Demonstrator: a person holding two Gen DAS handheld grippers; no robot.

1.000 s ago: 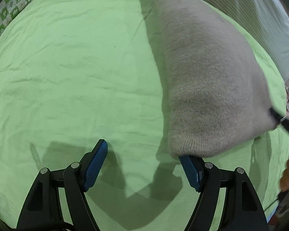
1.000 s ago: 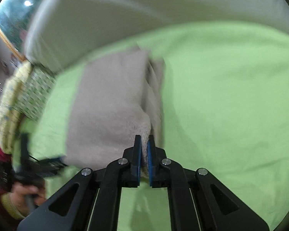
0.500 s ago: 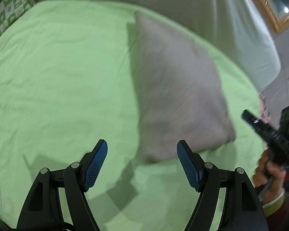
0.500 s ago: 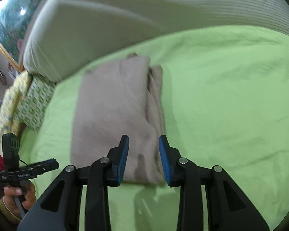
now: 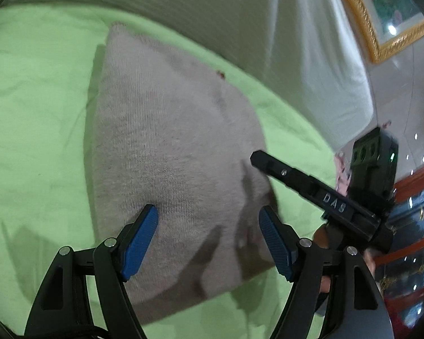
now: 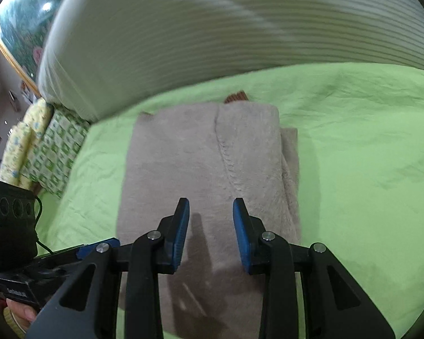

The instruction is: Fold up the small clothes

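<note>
A folded grey-beige knit garment lies flat on the green sheet. My left gripper hovers open over the garment's near end, its blue pads wide apart and not touching the cloth. In the right wrist view the same garment stretches away from my right gripper. That gripper's jaws are closing, still apart, with nothing between the pads, only cloth below them. From the left wrist view the right gripper comes in from the right, above the garment's edge.
A white striped pillow or duvet runs along the far side of the bed. A green-patterned pillow sits at the far left. A gold-framed picture hangs on the wall. Green sheet spreads to the garment's right.
My right gripper let go of the garment's corner and its jaws parted. The garment settled flat. Both grippers pulled back and rose; the left one swung over the garment's near end.
</note>
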